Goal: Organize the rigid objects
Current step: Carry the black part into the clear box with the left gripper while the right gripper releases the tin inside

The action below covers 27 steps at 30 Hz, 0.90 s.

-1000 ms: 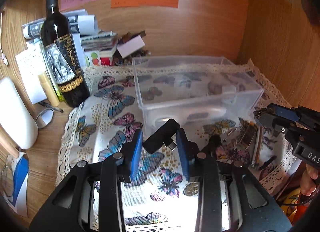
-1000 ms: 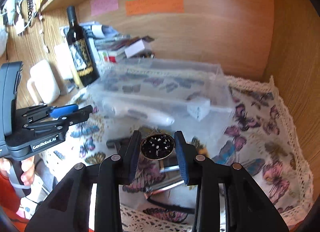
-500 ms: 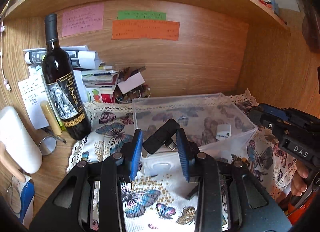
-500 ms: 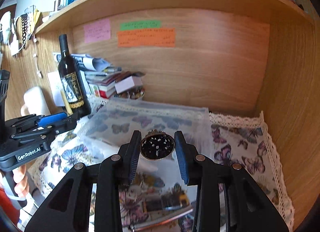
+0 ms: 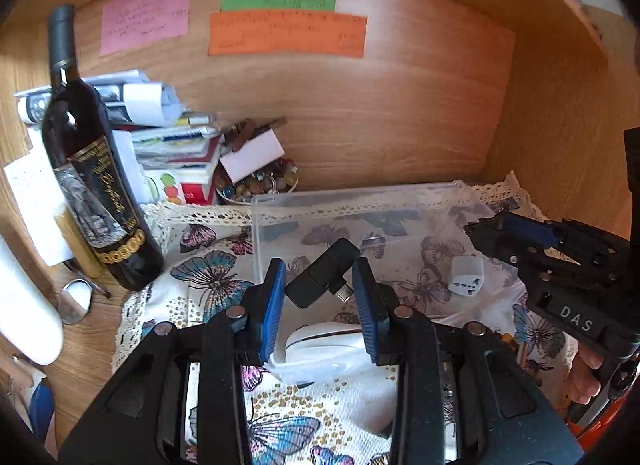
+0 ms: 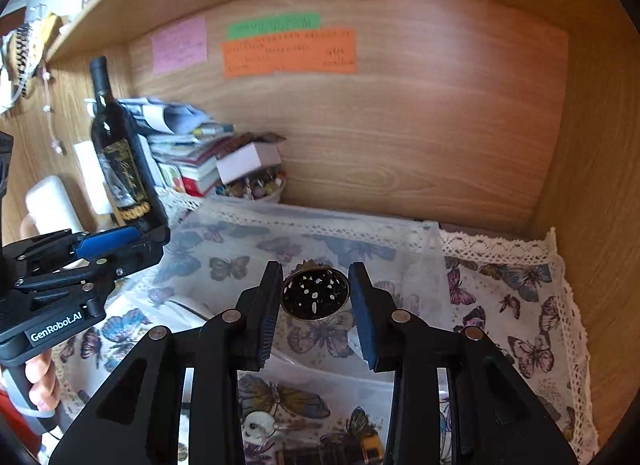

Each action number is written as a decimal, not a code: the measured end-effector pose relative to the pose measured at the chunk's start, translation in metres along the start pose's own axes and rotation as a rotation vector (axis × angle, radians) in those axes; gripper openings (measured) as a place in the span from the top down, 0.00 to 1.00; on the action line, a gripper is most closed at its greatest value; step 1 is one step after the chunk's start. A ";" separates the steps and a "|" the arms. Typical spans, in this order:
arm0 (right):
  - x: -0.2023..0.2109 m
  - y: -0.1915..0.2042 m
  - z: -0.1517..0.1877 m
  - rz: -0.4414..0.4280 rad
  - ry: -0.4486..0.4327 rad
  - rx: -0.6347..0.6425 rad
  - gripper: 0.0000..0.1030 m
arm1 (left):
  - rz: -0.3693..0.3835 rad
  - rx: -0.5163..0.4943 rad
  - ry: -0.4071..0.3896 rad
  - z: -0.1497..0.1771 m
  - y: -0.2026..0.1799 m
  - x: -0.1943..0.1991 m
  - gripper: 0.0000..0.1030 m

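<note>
The left claw [image 5: 319, 289] was clenched on a small black USB-C adapter [image 5: 322, 277], its long axis tilted, the metal plug end pointing down toward the right pad, the blunt end up and away over the clear plastic bin [image 5: 360, 201]. The right claw [image 6: 315, 297] gripped a round, brass-rimmed black disc flecked with white [image 6: 315, 294], flat face toward the camera, held above the same bin. Inside the bin lay a white die [image 5: 465, 280] on its floor, right of the adapter.
</note>
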State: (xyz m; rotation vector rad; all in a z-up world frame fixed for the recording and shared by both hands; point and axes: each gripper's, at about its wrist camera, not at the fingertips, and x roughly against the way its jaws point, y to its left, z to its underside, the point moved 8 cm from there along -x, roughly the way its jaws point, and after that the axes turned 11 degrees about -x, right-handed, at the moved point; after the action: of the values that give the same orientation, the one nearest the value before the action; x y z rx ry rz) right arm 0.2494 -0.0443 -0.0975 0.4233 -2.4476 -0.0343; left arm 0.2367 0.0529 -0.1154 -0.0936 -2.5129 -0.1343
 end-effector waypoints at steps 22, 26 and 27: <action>-0.044 -0.015 0.017 0.024 0.119 -0.030 0.69 | 0.032 -0.025 0.092 0.013 -0.009 -0.045 0.67; -0.040 -0.013 0.015 0.024 0.111 -0.023 0.67 | 0.036 -0.013 0.093 0.012 -0.007 -0.042 0.64; -0.039 -0.013 0.015 0.023 0.107 -0.022 0.66 | 0.034 -0.011 0.090 0.012 -0.006 -0.040 0.62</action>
State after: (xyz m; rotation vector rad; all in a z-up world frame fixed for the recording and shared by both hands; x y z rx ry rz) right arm 0.2733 -0.0453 -0.1342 0.3778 -2.3441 -0.0276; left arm 0.2616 0.0464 -0.1487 -0.1324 -2.4199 -0.1360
